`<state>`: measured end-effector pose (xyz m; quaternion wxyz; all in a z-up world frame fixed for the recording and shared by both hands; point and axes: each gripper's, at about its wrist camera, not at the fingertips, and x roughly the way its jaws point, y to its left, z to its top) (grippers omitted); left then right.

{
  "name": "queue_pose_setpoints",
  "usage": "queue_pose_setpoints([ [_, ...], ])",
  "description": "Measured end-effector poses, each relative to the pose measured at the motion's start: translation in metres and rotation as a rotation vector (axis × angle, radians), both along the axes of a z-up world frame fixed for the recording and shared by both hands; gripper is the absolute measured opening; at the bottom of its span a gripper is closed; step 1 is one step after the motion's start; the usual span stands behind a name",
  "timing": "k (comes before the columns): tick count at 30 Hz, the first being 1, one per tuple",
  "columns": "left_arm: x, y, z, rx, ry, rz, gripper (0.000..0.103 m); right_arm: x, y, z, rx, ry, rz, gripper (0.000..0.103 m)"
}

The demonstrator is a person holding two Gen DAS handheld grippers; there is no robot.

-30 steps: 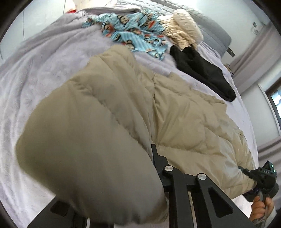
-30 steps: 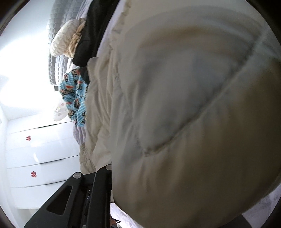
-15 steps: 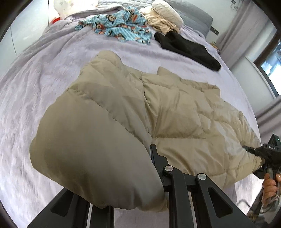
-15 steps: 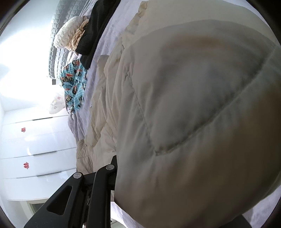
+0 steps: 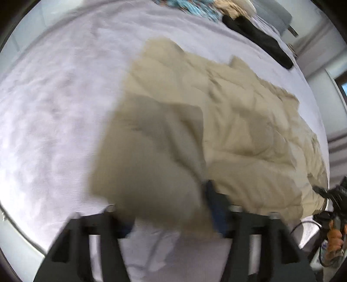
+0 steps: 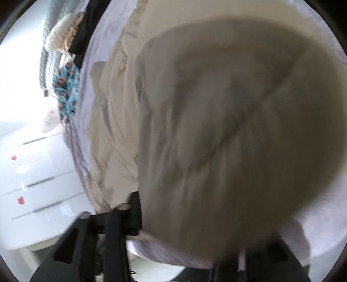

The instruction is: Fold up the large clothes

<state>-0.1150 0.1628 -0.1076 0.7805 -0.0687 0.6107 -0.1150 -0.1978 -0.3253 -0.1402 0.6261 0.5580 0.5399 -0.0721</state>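
Note:
A large beige puffer jacket (image 5: 227, 121) lies spread on the lilac bed (image 5: 54, 104). My left gripper (image 5: 164, 208) stands wide open with the jacket's near corner bulging between its fingers; the frame is blurred. In the right wrist view the same jacket (image 6: 227, 121) fills most of the frame, and its near edge lies across my right gripper (image 6: 188, 219), whose jaws stand wide apart. The right gripper also shows in the left wrist view (image 5: 334, 195), at the jacket's right edge.
At the far end of the bed lie a black garment (image 5: 258, 34), a blue patterned garment (image 5: 190, 5) and a cream knit (image 5: 234, 6). A white drawer unit (image 6: 32, 173) stands beside the bed. The bed's near edge runs just below both grippers.
Both grippers have opened and pulled back toward the bed's near edge. The jacket edge they held has dropped and lies lower on the bed.

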Motion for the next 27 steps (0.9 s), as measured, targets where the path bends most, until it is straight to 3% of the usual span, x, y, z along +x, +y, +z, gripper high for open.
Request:
queue_pose_setpoints([
  [4,-0.001,0.043,0.03,0.054,-0.082,0.056,0.065,-0.007,0.002,0.032,-0.096,-0.024,0.151,0.053],
  [5,0.001,0.054,0.036,0.051,-0.102,0.076,0.065,-0.009,0.004,0.043,-0.127,-0.054,0.198,0.047],
  [8,0.017,0.071,0.042,-0.02,-0.104,0.095,0.065,-0.008,0.018,0.068,-0.107,-0.205,0.339,0.023],
  [10,0.029,0.068,0.031,-0.11,-0.049,0.046,0.065,-0.003,0.028,0.076,-0.072,-0.261,0.382,0.022],
  [13,0.038,0.056,0.0,-0.116,0.032,-0.023,0.065,0.01,0.03,0.071,-0.152,-0.215,0.376,0.022],
  [16,0.038,0.039,-0.029,0.067,0.047,-0.094,0.065,0.028,0.019,0.046,-0.258,-0.098,0.329,0.022],
  [19,0.039,0.044,-0.048,0.04,0.083,-0.058,0.065,0.022,-0.001,0.021,-0.314,-0.002,0.28,0.008],
  [21,0.038,0.048,-0.051,0.035,0.084,-0.029,0.07,0.015,-0.015,0.006,-0.282,0.006,0.233,0.0],
  [27,0.029,0.057,-0.031,0.156,0.052,0.046,0.072,0.007,-0.023,0.005,-0.277,0.02,0.205,0.0],
])
